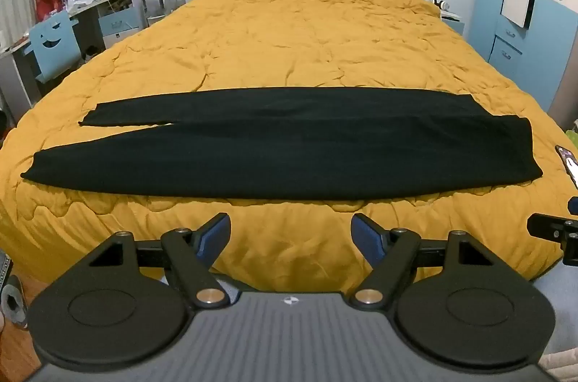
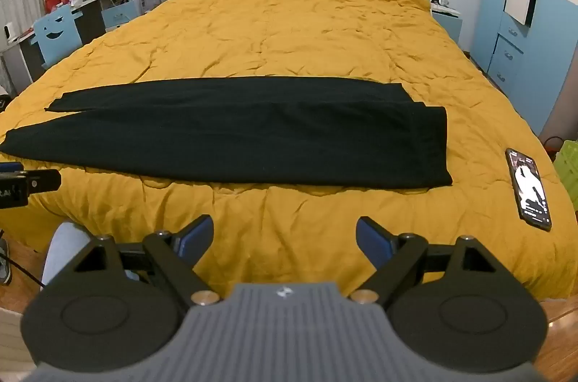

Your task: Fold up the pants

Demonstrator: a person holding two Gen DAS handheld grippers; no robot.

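Black pants [image 1: 281, 147] lie flat across the middle of the frame on a yellow quilt [image 1: 289, 31], legs to the left, waist to the right. The left gripper [image 1: 290, 230] and right gripper [image 2: 284, 232] hang at bottom centre, jaws spread, grasping nothing. A phone [image 2: 529, 188] lies at right.

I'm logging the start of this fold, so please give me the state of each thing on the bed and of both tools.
Pants: laid out flat across the quilt, legs to the left, not yet folded.
Phone: lying face up on the quilt right of the pants, screen lit.
Quilt: spread over the bed, wrinkled.
Left tool: open, empty, short of the pants.
Right tool: open, empty, short of the pants.
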